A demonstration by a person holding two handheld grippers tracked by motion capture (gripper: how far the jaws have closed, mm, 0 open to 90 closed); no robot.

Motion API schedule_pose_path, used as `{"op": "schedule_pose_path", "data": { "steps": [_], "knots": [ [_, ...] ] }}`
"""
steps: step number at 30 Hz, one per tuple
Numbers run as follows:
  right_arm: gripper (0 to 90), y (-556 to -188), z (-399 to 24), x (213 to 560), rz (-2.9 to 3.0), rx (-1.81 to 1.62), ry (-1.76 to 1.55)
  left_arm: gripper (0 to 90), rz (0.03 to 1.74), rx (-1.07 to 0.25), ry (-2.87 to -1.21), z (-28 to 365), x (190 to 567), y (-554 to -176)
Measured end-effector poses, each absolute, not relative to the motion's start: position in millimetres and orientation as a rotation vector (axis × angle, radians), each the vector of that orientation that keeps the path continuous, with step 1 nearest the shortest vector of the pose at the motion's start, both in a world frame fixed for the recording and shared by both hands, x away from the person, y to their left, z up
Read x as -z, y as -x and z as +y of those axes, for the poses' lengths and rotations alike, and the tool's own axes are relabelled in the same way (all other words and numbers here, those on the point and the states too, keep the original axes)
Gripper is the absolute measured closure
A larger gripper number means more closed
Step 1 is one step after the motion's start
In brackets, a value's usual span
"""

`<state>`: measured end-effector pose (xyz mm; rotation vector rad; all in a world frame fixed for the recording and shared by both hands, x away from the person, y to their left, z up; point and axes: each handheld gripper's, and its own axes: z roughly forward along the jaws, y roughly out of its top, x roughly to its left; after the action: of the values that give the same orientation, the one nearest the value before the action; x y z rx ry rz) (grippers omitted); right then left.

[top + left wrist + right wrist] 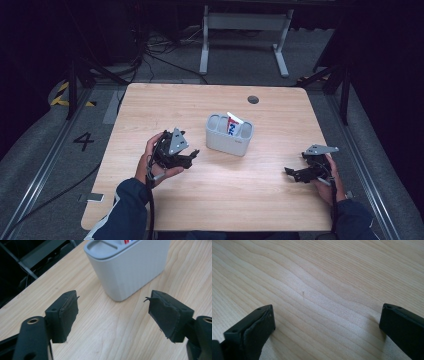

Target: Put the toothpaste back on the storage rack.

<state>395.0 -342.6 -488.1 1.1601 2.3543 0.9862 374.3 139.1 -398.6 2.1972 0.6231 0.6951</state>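
The left hand-held gripper point(192, 154), jaws parted and empty, is facing the ribbed grey plastic holder point(130, 267) mid-counter; approaching squarely should help. The right hand-held gripper point(291, 172) is resting wide, empty.

The person wears dark blue sleeves, the left with a white stripe, and each hand carries a black gripper, left gripper point(192, 154) and right gripper point(289, 171), topped by a grey three-cornered plate, trailing a black cable, its jaws faced with black pads.
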Motion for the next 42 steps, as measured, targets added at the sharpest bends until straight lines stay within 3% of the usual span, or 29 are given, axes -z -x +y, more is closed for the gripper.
{"op": "schedule_pose_path", "data": {
  "steps": [19,42],
  "knots": [
    [0.3,-395.0,-342.6,488.1,2.355,-0.987,-1.16,20.3,0.686,-0.739,-2.333,177.5,420.9,-358.9],
    [0.2,-395.1,-342.7,488.2,2.357,-0.988,-1.158,19.1,0.797,-0.73,-2.363,222.3,444.0,-334.9]
  ]
}}
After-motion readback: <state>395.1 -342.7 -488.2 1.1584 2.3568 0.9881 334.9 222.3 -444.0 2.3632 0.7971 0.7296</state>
